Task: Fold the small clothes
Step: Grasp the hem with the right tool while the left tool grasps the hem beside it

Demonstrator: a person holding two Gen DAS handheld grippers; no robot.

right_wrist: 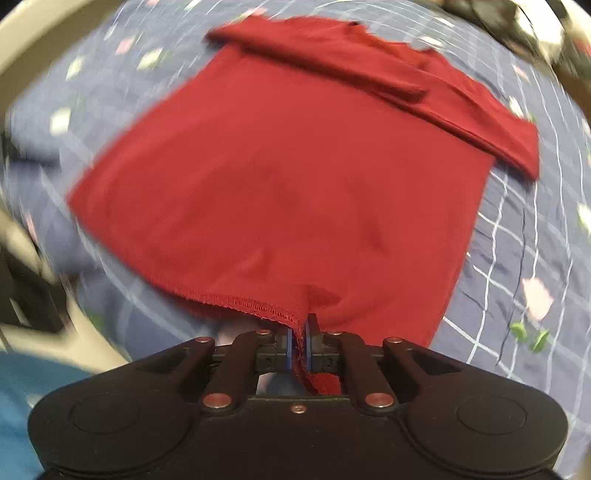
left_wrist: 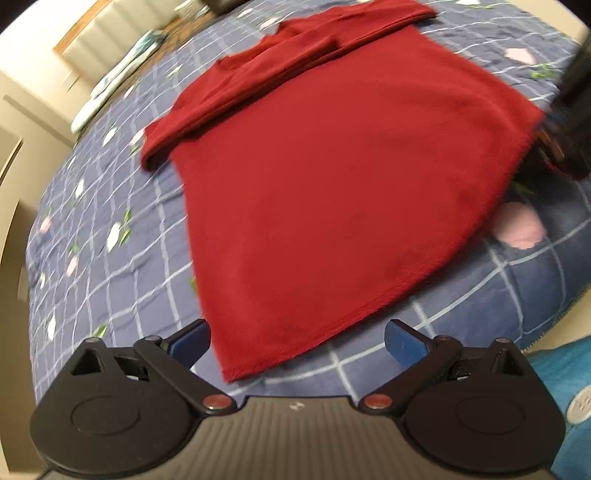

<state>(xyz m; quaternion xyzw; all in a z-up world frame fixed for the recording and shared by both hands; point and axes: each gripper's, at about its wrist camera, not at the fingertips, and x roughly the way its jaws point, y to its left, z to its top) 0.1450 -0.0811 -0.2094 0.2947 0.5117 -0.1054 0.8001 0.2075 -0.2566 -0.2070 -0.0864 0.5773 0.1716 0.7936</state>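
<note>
A red shirt (left_wrist: 332, 177) lies spread on a bed, its sleeves folded in across the far end. My left gripper (left_wrist: 297, 341) is open just short of the shirt's near hem corner, with nothing between its blue pads. In the right wrist view the red shirt (right_wrist: 288, 166) fills the middle, and my right gripper (right_wrist: 300, 332) is shut on its stitched hem, pinching a fold of cloth. At the right edge of the left wrist view the right gripper (left_wrist: 565, 144) shows as a dark blur at the shirt's corner.
The bed cover (left_wrist: 110, 258) is blue with a white grid and small flowers. A pillow (left_wrist: 110, 88) and a padded headboard (left_wrist: 107, 33) lie at the far left. Teal cloth (left_wrist: 569, 373) shows at the near right, past the bed's edge.
</note>
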